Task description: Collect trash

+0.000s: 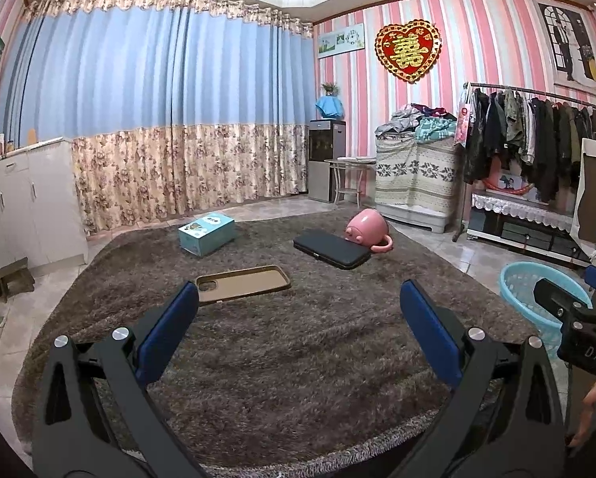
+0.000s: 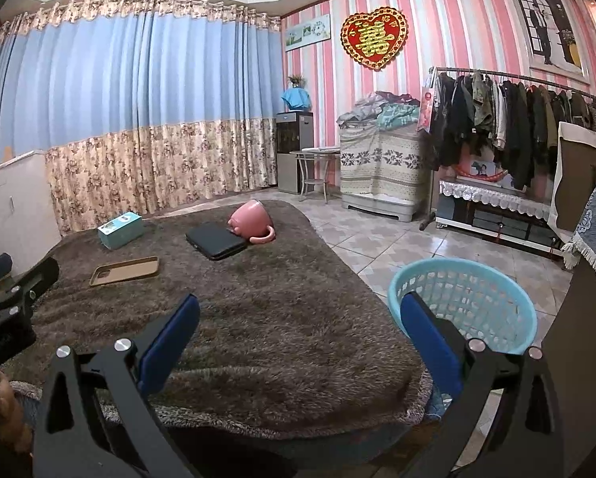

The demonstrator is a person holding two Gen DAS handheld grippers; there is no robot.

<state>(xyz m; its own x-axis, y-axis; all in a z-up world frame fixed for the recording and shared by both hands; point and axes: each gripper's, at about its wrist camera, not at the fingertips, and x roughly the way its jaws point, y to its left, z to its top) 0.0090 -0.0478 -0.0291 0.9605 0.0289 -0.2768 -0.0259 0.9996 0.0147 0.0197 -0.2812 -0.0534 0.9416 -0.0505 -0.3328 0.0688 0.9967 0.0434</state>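
Shaggy brown rug point(image 1: 282, 342) carries everything; both grippers' fingers point(image 1: 170, 330) point(image 2: 170, 338) gape empty, and the upturned pink mug point(image 1: 367, 229) beside the light-blue mesh basket's point(image 2: 463, 306) rug could roll when nudged.

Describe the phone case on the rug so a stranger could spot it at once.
Start at the brown shaggy rug. Nearest the left gripper lies the phone case, flat and open side up. Unlike the black case beyond it, it is tan, with a camera cutout.
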